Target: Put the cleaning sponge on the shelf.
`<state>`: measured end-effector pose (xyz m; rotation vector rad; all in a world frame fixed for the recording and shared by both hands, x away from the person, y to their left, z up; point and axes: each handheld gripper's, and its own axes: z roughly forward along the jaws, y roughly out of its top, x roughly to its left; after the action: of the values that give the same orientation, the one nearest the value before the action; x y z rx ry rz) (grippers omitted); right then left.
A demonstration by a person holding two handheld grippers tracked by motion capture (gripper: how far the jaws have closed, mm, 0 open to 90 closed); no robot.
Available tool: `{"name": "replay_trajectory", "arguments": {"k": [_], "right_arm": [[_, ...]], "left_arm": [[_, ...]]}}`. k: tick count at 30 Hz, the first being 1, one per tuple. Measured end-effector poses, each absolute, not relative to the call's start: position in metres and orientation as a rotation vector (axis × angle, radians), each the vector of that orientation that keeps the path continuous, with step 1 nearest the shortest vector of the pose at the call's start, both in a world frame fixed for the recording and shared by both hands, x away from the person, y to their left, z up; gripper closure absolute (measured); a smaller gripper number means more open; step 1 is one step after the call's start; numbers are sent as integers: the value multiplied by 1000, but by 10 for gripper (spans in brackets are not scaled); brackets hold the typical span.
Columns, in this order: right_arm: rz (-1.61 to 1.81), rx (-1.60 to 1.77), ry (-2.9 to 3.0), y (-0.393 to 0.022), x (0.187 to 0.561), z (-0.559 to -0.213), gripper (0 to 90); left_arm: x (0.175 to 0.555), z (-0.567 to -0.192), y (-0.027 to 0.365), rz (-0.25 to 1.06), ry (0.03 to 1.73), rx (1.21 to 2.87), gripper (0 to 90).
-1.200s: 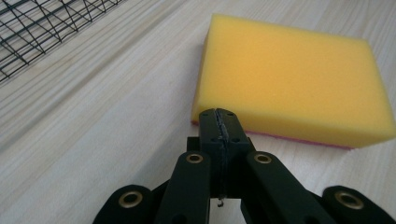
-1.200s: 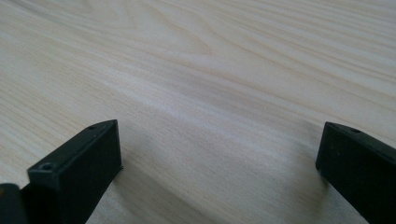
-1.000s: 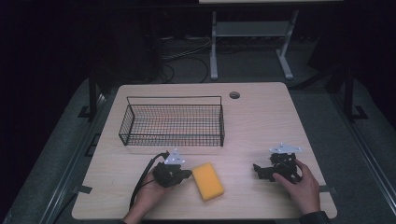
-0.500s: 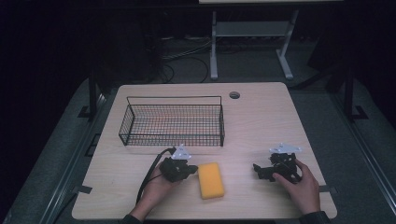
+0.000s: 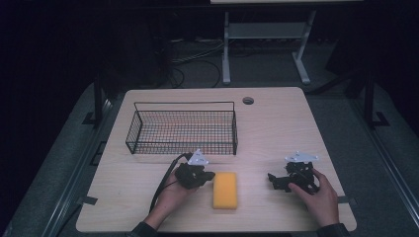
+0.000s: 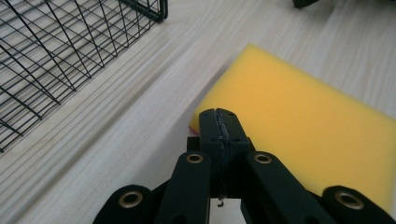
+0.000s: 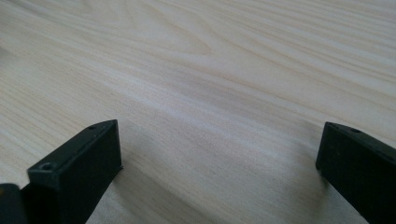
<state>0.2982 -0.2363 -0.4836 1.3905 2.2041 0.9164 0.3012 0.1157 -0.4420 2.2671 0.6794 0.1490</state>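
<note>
Currently the left gripper (image 5: 210, 176), jaws pressed together on nothing, touches the near corner of the yellow sponge (image 5: 225, 190), which it has nudged square (likely alignment before a grasp). Right gripper (image 5: 273, 179) rests wide open. Beyond: wire basket (image 5: 182, 129), pale wooden surface (image 5: 276, 123), dark room.

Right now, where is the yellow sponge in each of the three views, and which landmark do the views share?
High view: the yellow sponge lies low of centre on the table, just right of the left claw.
Left gripper view: the sponge fills the right half, past the shut claw tips.
Right gripper view: bare tabletop lies between the open jaws.
Shared landmark: the wire basket.
</note>
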Motion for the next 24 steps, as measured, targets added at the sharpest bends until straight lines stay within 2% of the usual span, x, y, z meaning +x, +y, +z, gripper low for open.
{"name": "replay_trajectory", "arguments": {"k": [16,24], "right_arm": [[916,1391,2204,-236,298,-484,0],[917,1391,2204,-236,298,-484,0]], "left_arm": [[256,-430,105,34,604,2242,896],[251,-437,98,-1,599,2269,896]]}}
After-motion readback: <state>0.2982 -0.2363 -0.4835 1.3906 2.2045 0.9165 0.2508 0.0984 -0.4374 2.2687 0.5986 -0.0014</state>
